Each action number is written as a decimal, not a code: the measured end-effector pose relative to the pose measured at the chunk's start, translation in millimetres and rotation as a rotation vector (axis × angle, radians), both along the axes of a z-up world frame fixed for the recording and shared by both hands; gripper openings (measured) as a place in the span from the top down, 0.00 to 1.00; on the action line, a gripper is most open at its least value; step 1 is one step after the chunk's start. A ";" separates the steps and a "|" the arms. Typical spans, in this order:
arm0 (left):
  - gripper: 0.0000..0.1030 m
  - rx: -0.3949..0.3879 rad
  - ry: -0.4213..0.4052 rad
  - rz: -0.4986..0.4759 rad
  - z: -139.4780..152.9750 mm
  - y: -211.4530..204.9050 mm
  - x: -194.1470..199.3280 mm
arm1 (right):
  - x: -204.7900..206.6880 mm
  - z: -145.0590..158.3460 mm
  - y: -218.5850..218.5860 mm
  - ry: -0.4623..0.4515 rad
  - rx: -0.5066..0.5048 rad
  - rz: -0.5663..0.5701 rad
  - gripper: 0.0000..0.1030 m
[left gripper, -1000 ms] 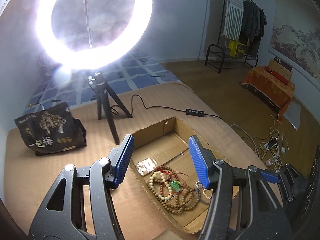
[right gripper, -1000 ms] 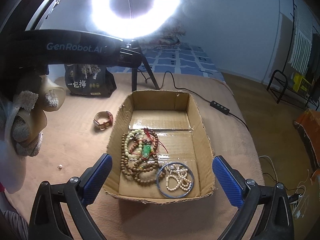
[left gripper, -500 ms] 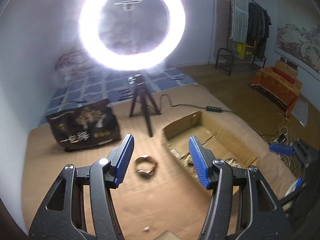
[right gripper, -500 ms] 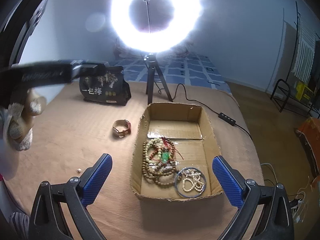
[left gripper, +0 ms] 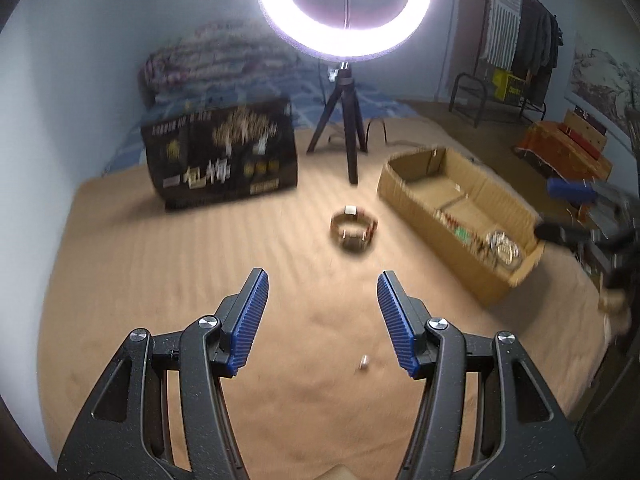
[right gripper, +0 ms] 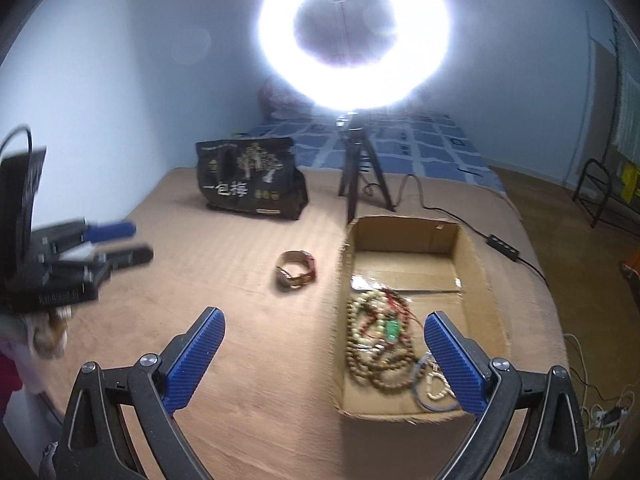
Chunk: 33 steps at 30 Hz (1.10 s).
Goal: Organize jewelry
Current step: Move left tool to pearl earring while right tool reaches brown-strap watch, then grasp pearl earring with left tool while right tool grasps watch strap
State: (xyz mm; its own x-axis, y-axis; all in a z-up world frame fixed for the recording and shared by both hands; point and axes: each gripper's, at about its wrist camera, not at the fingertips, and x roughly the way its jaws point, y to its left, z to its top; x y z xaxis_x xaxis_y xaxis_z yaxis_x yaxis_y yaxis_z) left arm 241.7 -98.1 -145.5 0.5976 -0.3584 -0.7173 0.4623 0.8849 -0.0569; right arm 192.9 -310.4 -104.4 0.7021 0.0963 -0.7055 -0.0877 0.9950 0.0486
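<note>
Tan ribbed bedspread [left gripper: 168,280] is covering the whole work surface, with pale blue walls behind and a bright white ring light on a black tripod [right gripper: 352,40] blasting straight at both cameras. Sitting near the tripod is a black printed bag with gold tree artwork [right gripper: 252,178]. To its right an open brown cardboard box [right gripper: 472,264] is holding a tangle of tan wooden bead strands with a green pendant [right gripper: 376,340], and a thin blue bangle ring [right gripper: 420,384] is lying right next to them at the near end of the box. A brown leather-strap wristwatch [left gripper: 354,228] is resting on the bedspread just outside the box, on its left, not touching it. The left gripper [left gripper: 320,300] is hovering over bare bedspread with its blue ribbed pads spread apart and nothing between them, the watch lying ahead of it. A tiny pale bead-like piece [left gripper: 364,362] is sitting on the cloth just below that gap. The right gripper [right gripper: 324,344] is hanging wide apart too, empty, its right pad over the box.
</note>
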 end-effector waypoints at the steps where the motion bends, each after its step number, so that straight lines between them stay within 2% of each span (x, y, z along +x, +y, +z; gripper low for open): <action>1: 0.43 -0.025 0.013 0.014 -5.5 1.9 -1.3 | 3.6 -1.3 4.0 0.001 -0.002 0.011 0.03; 5: 0.43 -0.020 0.070 0.003 -35.5 9.8 -8.7 | 19.5 -8.0 14.1 0.015 0.018 0.047 0.09; 7: 0.44 -0.031 0.093 -0.009 -46.6 11.1 -11.0 | 26.5 -12.5 17.8 0.023 0.030 0.059 0.18; 10: 0.56 -0.043 0.126 -0.039 -58.8 7.0 -12.6 | 42.0 -23.1 24.5 0.051 0.049 0.096 0.29; 14: 0.63 -0.034 0.149 -0.094 -76.5 -5.8 -16.8 | 60.1 -36.1 35.2 0.081 0.033 0.148 0.38; 19: 0.69 -0.035 0.164 -0.138 -91.3 -16.3 -17.5 | 85.6 -56.4 51.2 0.143 0.002 0.210 0.57; 24: 0.71 -0.047 0.175 -0.155 -102.4 -19.5 -12.7 | 111.4 -78.2 64.2 0.207 -0.004 0.243 0.63; 26: 0.76 -0.054 0.180 -0.161 -105.3 -19.7 -10.5 | 120.8 -86.8 69.7 0.225 -0.014 0.245 0.64; 33: 0.77 -0.051 0.178 -0.188 -114.4 -25.3 -4.6 | 145.8 -105.6 80.4 0.256 -0.059 0.234 0.67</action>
